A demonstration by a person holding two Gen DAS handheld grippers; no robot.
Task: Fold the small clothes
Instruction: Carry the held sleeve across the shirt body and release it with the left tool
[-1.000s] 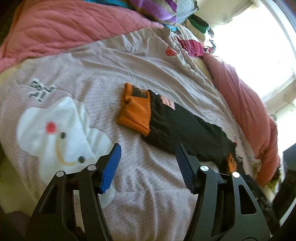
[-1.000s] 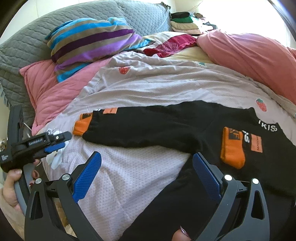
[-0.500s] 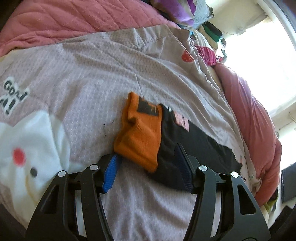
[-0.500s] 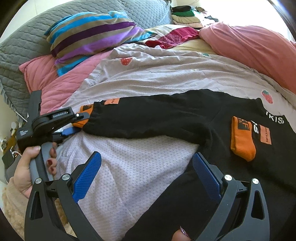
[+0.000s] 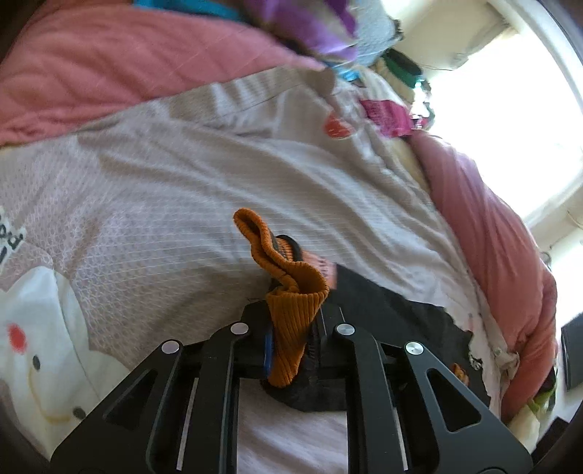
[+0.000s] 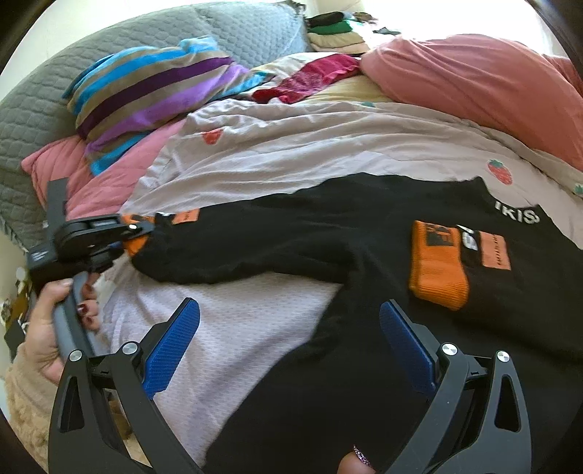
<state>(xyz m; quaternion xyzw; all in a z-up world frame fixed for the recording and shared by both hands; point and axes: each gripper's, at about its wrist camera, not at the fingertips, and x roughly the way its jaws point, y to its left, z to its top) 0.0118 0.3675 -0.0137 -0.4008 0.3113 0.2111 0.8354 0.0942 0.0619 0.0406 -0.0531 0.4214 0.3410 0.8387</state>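
A small black top (image 6: 328, 233) with orange cuffs lies spread on the bed. My left gripper (image 5: 291, 346) is shut on the orange cuff (image 5: 291, 313) of the left sleeve (image 5: 386, 310) and lifts it off the bedspread; it also shows in the right wrist view (image 6: 138, 229) at the sleeve end. The other orange cuff (image 6: 437, 266) lies folded on the top's body. My right gripper (image 6: 288, 346) is open and empty, hovering over the top's lower edge.
A pale bedspread (image 6: 291, 153) with strawberry prints covers the bed. A striped pillow (image 6: 153, 94), grey quilt (image 6: 32, 109) and pink blankets (image 6: 473, 84) lie behind. A red garment (image 6: 313, 76) and a stack of folded clothes (image 6: 335, 32) sit at the far end.
My left gripper moved forward onto the orange cuff, closed on it and raised it. My right gripper stayed open and barely moved.
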